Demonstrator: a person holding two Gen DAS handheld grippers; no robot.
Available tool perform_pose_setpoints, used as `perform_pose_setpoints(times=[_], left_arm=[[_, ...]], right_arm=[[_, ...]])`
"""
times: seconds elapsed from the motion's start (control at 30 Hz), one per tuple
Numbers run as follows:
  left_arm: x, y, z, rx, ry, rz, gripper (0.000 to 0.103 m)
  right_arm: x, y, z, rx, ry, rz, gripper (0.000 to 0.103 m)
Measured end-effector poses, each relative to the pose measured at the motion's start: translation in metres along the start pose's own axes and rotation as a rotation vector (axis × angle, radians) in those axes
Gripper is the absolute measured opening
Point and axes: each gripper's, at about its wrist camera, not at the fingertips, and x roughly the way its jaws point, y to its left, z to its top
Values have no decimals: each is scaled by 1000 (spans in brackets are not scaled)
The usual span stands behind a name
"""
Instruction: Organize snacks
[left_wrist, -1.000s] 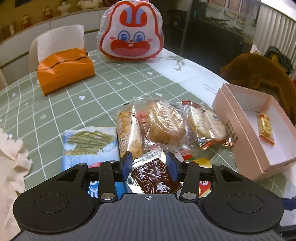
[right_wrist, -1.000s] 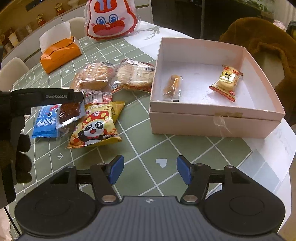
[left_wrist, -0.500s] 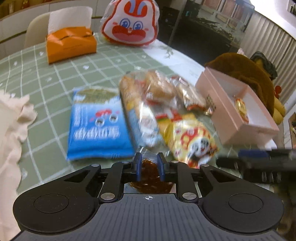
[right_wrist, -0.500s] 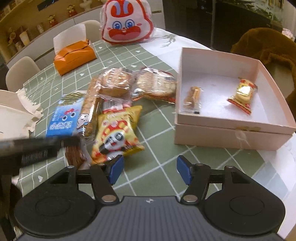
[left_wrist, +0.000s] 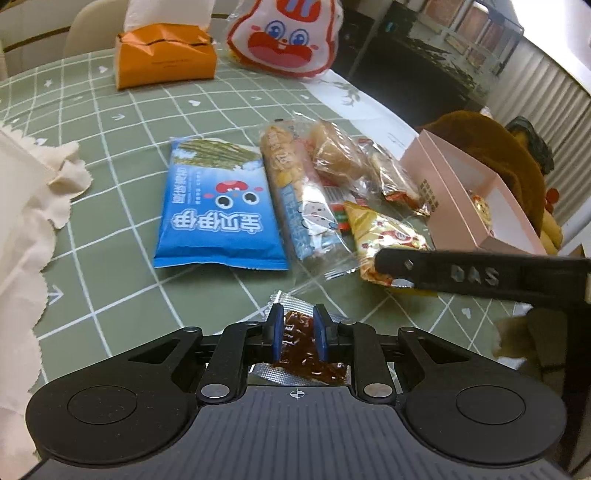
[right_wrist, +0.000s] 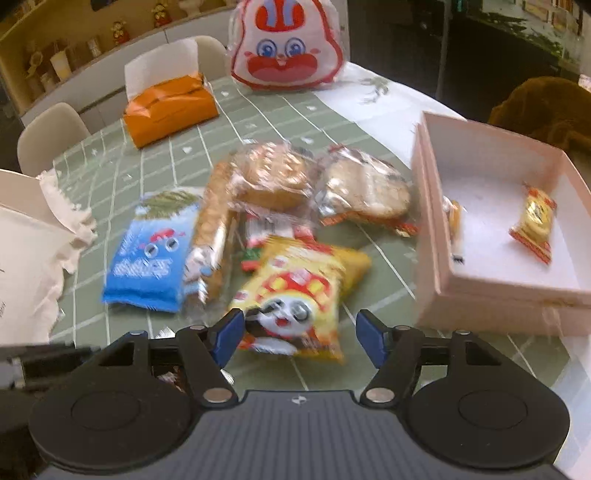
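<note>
My left gripper (left_wrist: 296, 334) is shut on a brown chocolate snack in clear and silver wrap (left_wrist: 301, 345), held near the table's front. My right gripper (right_wrist: 301, 332) is open and empty, its jaws either side of the near end of a yellow panda snack bag (right_wrist: 301, 291); that bag also shows in the left wrist view (left_wrist: 384, 236). A blue snack bag (left_wrist: 218, 206), a long biscuit pack (left_wrist: 295, 188) and bread packs (right_wrist: 273, 177) lie in a pile. The pink box (right_wrist: 428, 236) at right holds two small snacks (right_wrist: 533, 223).
An orange tissue box (left_wrist: 162, 55) and a rabbit-face bag (left_wrist: 284, 35) stand at the back of the green checked tablecloth (left_wrist: 122, 122). A cream cloth bag (left_wrist: 22, 221) lies at left. A brown plush (left_wrist: 491, 144) sits behind the box. White chairs (right_wrist: 48, 136) stand beyond.
My left gripper closed on the chocolate snack and pulled it back from the pile toward the table's front. My right gripper moved left and forward to the yellow panda bag, still open.
</note>
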Motion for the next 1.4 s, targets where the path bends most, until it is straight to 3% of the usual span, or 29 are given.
perform_pose_setpoints(times=[0.07, 0.2, 0.23, 0.3, 0.33, 0.5, 0.57, 0.87, 1.07, 1.23, 1.4], left_arm=[[-3, 1, 0, -19, 6, 6, 22], [-9, -1, 2, -23, 21, 12, 22], [-10, -2, 1, -28, 26, 12, 22], [-13, -1, 0, -56, 41, 3, 22], [-15, 2, -1, -76, 46, -2, 22], [-17, 16, -12, -208, 60, -17, 23], [-11, 12, -13, -202, 63, -16, 23], [18, -24, 1, -4, 32, -14, 24], [27, -73, -8, 311, 60, -69, 32], [22, -101, -32, 522, 98, -141, 33], [16, -98, -34, 501, 91, -65, 40]], right_arm=[[9, 7, 7, -28, 11, -12, 78], [25, 7, 14, -22, 57, -51, 77], [26, 6, 13, -14, 65, -57, 75], [24, 0, 8, 6, 86, -33, 54], [21, -3, 6, 10, 90, -25, 50], [-4, -14, -23, -24, 104, -10, 45], [-16, -20, -37, -29, 106, -14, 45], [-46, -52, -76, -27, 50, -106, 45], [-45, -69, -77, 49, 7, -198, 45], [-43, -70, -79, 50, -4, -211, 47], [-35, -64, -83, 28, 18, -212, 65]])
